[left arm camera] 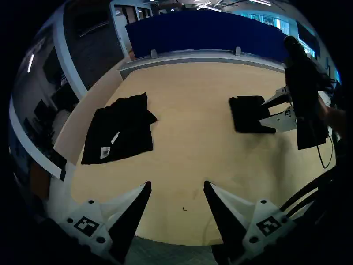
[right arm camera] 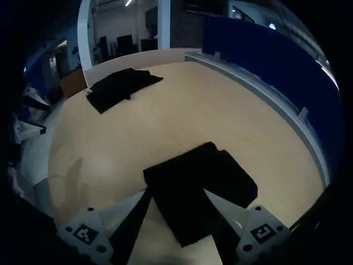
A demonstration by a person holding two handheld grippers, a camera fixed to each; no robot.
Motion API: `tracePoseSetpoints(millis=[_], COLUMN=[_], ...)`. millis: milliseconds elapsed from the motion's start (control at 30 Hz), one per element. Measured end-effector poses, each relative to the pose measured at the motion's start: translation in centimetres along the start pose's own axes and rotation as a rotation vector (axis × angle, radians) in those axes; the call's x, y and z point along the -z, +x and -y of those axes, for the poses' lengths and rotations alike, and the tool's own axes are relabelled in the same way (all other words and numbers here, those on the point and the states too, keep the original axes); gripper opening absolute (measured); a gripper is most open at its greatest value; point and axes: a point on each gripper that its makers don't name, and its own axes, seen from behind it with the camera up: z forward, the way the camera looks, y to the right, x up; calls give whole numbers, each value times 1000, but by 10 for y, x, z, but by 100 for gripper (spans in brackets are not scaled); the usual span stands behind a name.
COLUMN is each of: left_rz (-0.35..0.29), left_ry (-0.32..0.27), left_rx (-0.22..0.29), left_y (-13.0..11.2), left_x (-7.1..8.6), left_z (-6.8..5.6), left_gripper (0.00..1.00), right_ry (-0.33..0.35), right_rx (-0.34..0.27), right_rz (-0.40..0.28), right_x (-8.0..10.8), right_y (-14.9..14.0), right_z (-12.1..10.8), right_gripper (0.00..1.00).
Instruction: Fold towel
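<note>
Both open | left claw (left arm camera: 177, 183) empty | right claw (right arm camera: 176, 192) over folded towel (right arm camera: 207, 176)

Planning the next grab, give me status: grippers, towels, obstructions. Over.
Left gripper open, empty, over near table edge. Right gripper open, straddling folded black towel. Second black towel rumpled, white tag up. Nothing lying between them.

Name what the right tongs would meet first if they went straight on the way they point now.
The folded black towel: it lies on the table right ahead of the open right tongs, probably partly under their tips; depth is unclear.
</note>
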Motion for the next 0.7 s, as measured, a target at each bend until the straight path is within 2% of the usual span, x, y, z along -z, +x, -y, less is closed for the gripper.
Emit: tracePoseSetpoints(millis=[400,700], left_rz=[0,-2], left_ry=[2,-4], left_rx=[7,-2], left_y=[-1,3], left_x=[0,1], left_z=[0,-6], left_gripper=[88,88], right_ry=[-68,-91], right_rx=[-80,-109], right_rz=[72,107], right_x=[30,28], right_y=[-65,-91], right_z=[-16,-16], right_gripper=[82,68])
